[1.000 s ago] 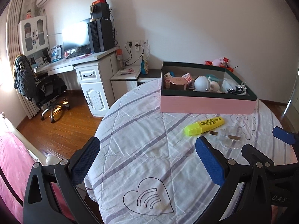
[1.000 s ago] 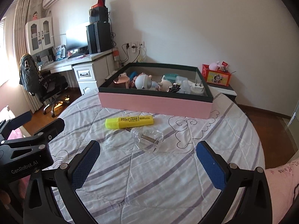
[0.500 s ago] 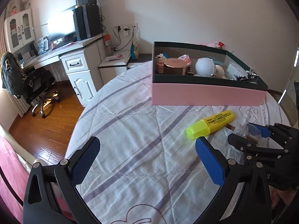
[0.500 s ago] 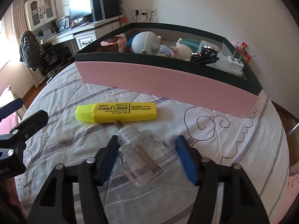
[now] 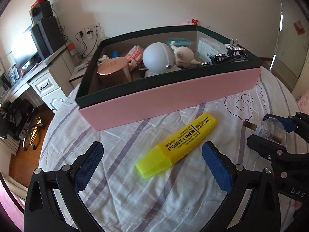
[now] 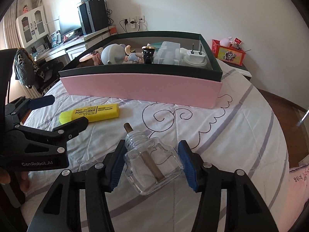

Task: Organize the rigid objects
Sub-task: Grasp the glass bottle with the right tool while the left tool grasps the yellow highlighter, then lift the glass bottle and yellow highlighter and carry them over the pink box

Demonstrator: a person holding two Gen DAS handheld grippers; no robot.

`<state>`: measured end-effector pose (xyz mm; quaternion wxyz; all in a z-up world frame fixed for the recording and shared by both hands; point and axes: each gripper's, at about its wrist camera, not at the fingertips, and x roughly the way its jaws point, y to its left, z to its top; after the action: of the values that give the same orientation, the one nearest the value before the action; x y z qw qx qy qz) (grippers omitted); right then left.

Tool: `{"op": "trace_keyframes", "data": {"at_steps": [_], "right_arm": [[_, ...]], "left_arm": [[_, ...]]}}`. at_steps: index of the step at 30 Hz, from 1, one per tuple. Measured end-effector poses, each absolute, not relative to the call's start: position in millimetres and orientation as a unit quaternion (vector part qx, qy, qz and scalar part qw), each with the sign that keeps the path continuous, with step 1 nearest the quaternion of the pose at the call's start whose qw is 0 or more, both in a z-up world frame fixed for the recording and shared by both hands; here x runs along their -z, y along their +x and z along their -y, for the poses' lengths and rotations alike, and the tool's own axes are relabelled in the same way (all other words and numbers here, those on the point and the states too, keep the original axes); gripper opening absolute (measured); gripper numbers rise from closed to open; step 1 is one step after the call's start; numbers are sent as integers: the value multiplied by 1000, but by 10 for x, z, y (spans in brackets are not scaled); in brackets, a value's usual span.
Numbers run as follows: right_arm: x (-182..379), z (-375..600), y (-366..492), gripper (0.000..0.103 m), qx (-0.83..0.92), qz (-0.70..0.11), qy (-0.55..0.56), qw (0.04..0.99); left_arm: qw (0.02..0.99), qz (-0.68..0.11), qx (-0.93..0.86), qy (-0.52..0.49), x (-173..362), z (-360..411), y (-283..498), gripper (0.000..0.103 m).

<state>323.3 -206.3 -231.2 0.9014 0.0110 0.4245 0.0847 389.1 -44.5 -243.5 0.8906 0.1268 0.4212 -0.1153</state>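
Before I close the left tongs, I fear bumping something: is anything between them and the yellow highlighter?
Nothing visible: the left tongs stand open around the highlighter, with only bedspread between.

the bottle [image 6: 152, 164] was clear glossy glass. beside it, the highlighter [image 5: 176, 145] looked smooth yellow plastic; under both lay a soft quilted cloth cover [image 6: 231, 135]. beyond stood a matt cardboard box [image 6: 143, 89].

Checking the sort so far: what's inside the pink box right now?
In the pink box: a pale round figure, a pink-lidded tin, a clear plastic case, a white plug adapter. The near wall and these items hide the box floor.
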Motion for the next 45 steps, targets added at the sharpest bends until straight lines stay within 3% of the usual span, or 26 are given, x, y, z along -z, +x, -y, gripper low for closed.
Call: {"op": "trace_keyframes", "data": {"at_steps": [3, 5, 6, 7, 8, 9, 14, 20, 27, 29, 31, 34, 45], "right_arm": [[2320, 2069, 3259, 56, -88, -426, 17, 900], [2322, 2074, 3268, 56, -89, -426, 21, 900], [2325, 2076, 3272, 56, -90, -426, 22, 900], [2325, 2078, 3275, 56, -91, -426, 24, 900], [2327, 2085, 3283, 56, -91, -426, 25, 900], [2328, 2069, 3274, 56, -91, -426, 24, 900], [2319, 2071, 3250, 56, -92, -422, 23, 902], [2317, 2010, 3127, 56, -107, -424, 23, 899], [2364, 1944, 3112, 56, -110, -434, 16, 894], [2369, 1923, 3107, 56, -108, -435, 13, 894], [2372, 1912, 3111, 56, -107, -436, 7, 893], [2359, 1870, 3106, 55, -107, -434, -1, 895], [1813, 1829, 2608, 54, -114, -305, 25, 945]], "left_arm": [[880, -438, 132, 130, 2519, 514, 3972, 103], [878, -440, 147, 115, 2513, 511, 3998, 93], [878, -439, 157, 106, 2505, 501, 3999, 75], [877, -439, 164, 102, 2499, 501, 3993, 63], [879, -435, 164, 105, 2485, 504, 3969, 58], [880, -432, 164, 111, 2478, 523, 3949, 44], [884, -430, 150, 103, 2459, 540, 3758, 26], [888, -437, 129, 55, 2457, 433, 3436, 27], [890, -438, 113, 60, 2494, 462, 3520, 35], [890, -436, 110, 71, 2503, 499, 3513, 34], [892, -432, 113, 72, 2498, 512, 3496, 26], [896, -425, 108, 66, 2460, 476, 3447, 26], [955, -288, 59, 41, 1785, 227, 2789, 26]]}}
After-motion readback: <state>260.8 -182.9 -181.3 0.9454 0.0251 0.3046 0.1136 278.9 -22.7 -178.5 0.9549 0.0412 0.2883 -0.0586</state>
